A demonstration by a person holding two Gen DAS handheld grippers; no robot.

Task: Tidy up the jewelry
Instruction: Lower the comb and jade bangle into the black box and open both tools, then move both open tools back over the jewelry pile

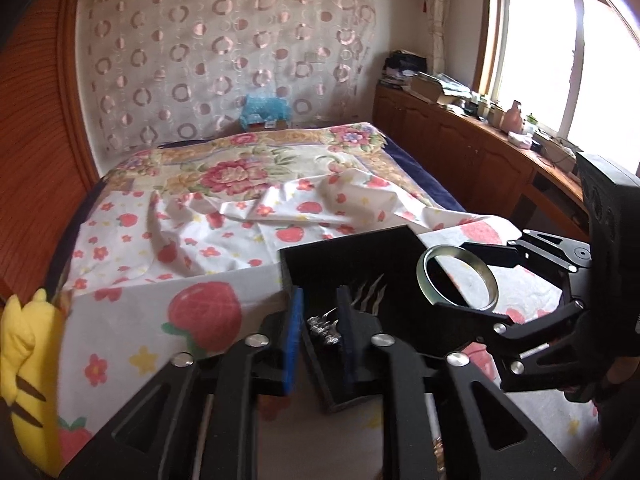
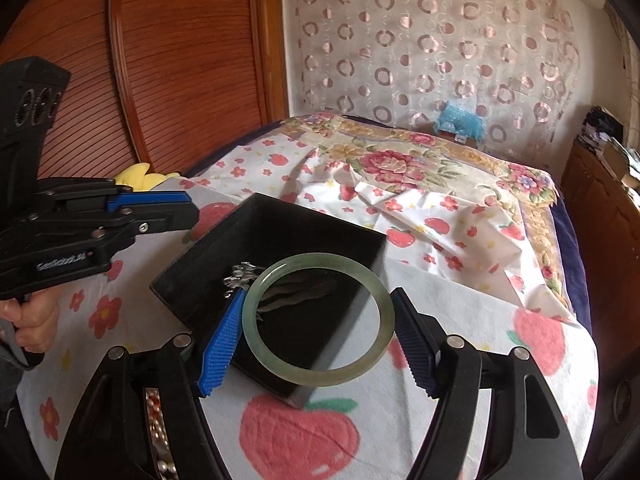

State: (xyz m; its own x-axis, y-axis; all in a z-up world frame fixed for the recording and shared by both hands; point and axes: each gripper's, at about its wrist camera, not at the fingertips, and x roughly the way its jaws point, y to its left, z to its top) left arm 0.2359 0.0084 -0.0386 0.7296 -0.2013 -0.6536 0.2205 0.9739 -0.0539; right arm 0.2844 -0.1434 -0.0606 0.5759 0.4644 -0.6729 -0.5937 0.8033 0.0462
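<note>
A black open jewelry box (image 2: 208,248) (image 1: 340,252) sits on the strawberry-print bed sheet. Silver chain jewelry (image 2: 240,274) (image 1: 322,326) lies inside it near one wall. My right gripper (image 2: 320,328) (image 1: 460,272) is shut on a pale green jade bangle (image 2: 316,378) (image 1: 424,280) and holds it just above the box. My left gripper (image 1: 320,328) (image 2: 188,210) is shut around the box's near wall, one blue pad outside, one inside.
The bed is covered with a strawberry sheet (image 1: 208,312) and a floral cover (image 1: 240,168). A yellow plush toy (image 1: 28,360) lies at the left edge. A wooden wardrobe (image 2: 180,60) stands left, cluttered wooden cabinets (image 1: 460,132) under the window right. Beads (image 2: 156,420) show below.
</note>
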